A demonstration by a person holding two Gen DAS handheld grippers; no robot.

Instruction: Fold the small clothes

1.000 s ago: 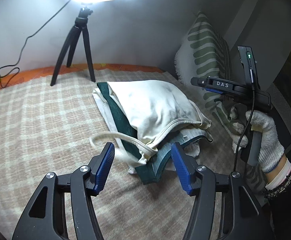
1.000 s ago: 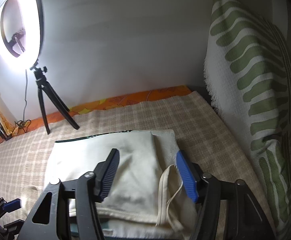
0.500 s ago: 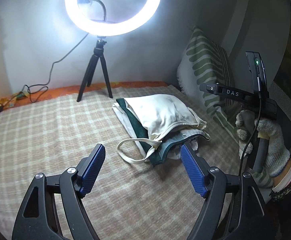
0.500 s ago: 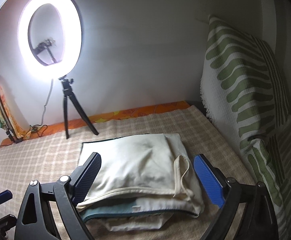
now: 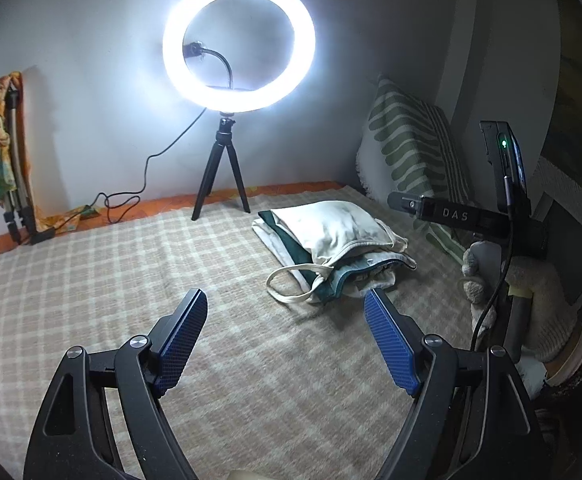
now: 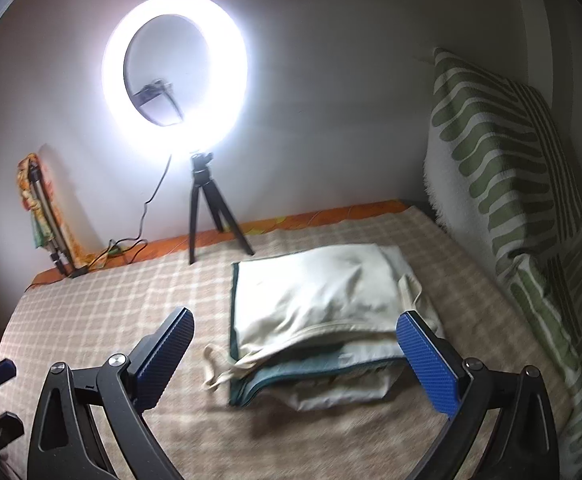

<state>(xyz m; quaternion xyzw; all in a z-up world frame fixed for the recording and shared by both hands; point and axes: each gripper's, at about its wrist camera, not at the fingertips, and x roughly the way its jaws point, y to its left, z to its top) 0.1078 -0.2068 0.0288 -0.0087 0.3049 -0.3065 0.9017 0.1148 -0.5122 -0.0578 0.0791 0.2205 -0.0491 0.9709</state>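
Observation:
A stack of folded small clothes [image 5: 331, 240] lies on the checked blanket, a cream top on a dark green piece and white ones; it also shows in the right wrist view [image 6: 319, 312]. A cream strap loop [image 5: 291, 284] trails from its near left corner. My left gripper [image 5: 287, 320] is open and empty, held well back from the stack. My right gripper [image 6: 295, 344] is open and empty, just in front of the stack; its body shows at the right of the left wrist view [image 5: 471, 216].
A lit ring light on a black tripod [image 5: 223, 168] stands at the back of the blanket [image 5: 91, 280], with its cable [image 5: 131, 196] trailing left. A green-patterned pillow [image 6: 503, 184] leans against the right wall. A folded stand with orange cloth [image 5: 7, 168] leans at the far left.
Both grippers have pulled back and up from the stack and their jaws have opened wider. The stack and its strap loop stay where they lay.

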